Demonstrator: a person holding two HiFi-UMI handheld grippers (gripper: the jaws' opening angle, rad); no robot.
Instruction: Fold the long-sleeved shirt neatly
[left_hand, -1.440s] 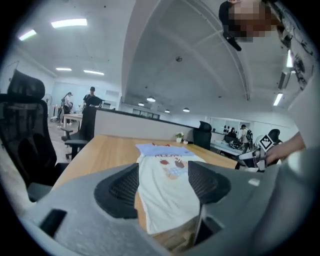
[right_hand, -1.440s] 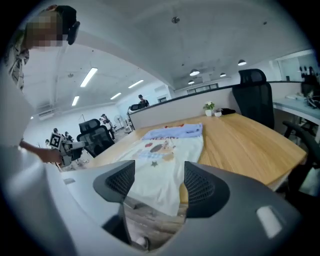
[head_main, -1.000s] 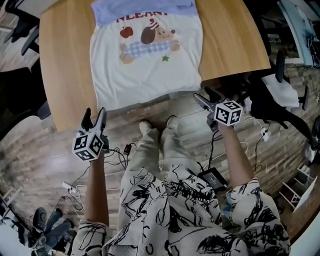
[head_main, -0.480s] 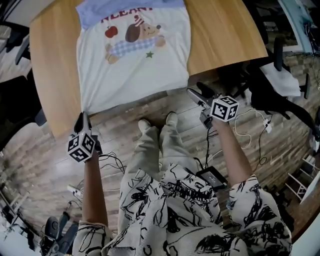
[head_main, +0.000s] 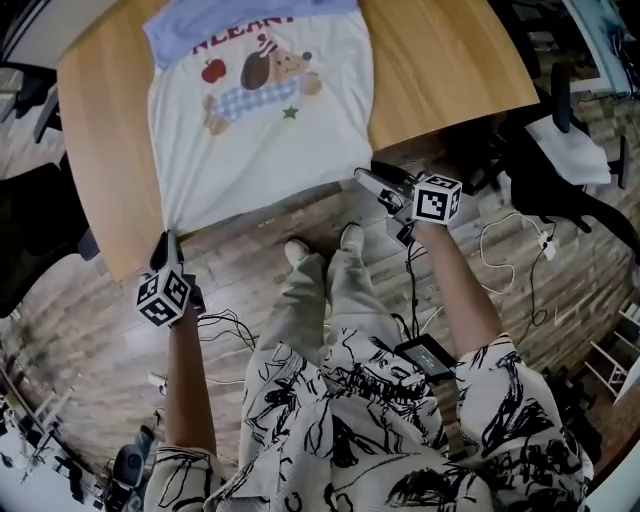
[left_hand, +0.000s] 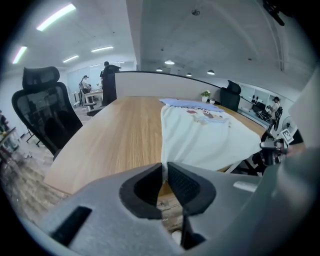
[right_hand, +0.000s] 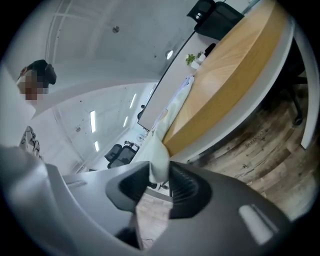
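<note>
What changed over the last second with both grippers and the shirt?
The left gripper moved up to the near left hem corner of the shirt and shut on it. The right gripper swung in to the near right corner; its fingers have just been closing, with cloth between them. The shirt stayed spread flat on the table.

Our left gripper (head_main: 164, 242) angles down, jaws pinched on the shirt (head_main: 265, 150) hem; our right gripper (head_main: 367, 178), nearly level, has just been closing its jaws on the other hem corner
</note>
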